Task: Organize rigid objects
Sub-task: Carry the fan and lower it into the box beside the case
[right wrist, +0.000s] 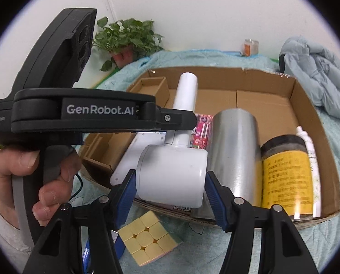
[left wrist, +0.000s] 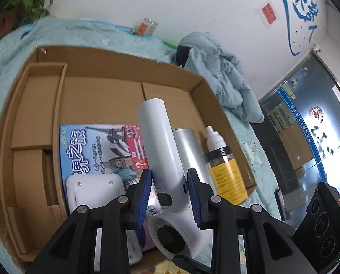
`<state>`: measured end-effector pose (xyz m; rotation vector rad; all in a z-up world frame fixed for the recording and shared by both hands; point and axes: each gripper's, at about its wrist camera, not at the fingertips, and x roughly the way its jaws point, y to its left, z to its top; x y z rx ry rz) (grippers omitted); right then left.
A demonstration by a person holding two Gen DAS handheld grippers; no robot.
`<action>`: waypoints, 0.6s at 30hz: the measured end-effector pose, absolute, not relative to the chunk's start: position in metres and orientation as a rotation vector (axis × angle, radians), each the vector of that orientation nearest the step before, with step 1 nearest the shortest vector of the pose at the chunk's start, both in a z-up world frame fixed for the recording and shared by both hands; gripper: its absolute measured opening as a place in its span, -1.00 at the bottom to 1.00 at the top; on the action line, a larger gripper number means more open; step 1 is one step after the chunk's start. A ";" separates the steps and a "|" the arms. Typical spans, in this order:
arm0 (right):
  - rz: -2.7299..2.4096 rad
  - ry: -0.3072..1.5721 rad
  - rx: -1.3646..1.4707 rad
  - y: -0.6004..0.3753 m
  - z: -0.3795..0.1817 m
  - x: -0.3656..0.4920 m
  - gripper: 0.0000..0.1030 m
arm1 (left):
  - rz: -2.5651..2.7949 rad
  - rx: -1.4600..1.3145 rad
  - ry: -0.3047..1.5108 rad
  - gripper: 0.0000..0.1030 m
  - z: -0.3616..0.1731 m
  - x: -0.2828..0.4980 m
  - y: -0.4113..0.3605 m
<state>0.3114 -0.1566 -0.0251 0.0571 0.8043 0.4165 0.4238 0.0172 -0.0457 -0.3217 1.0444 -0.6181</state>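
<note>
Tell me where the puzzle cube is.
In the right wrist view, the puzzle cube lies on the blue blanket just outside the cardboard box's near edge, below the white hair dryer.

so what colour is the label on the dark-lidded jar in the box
Yellow with dark print on the jar; it shows best in the right wrist view.
</note>
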 end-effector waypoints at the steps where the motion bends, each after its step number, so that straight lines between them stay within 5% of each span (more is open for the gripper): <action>1: 0.412 0.826 0.064 -0.156 -0.030 0.314 0.15 | -0.624 -0.335 1.063 -0.43 -0.054 0.428 0.019; 15: 0.374 0.878 0.038 -0.144 -0.037 0.301 0.14 | -0.589 -0.266 1.103 -0.50 -0.081 0.416 0.009; 18: 0.358 0.847 0.041 -0.150 -0.031 0.286 0.18 | -0.565 -0.258 1.091 -0.36 -0.075 0.407 0.014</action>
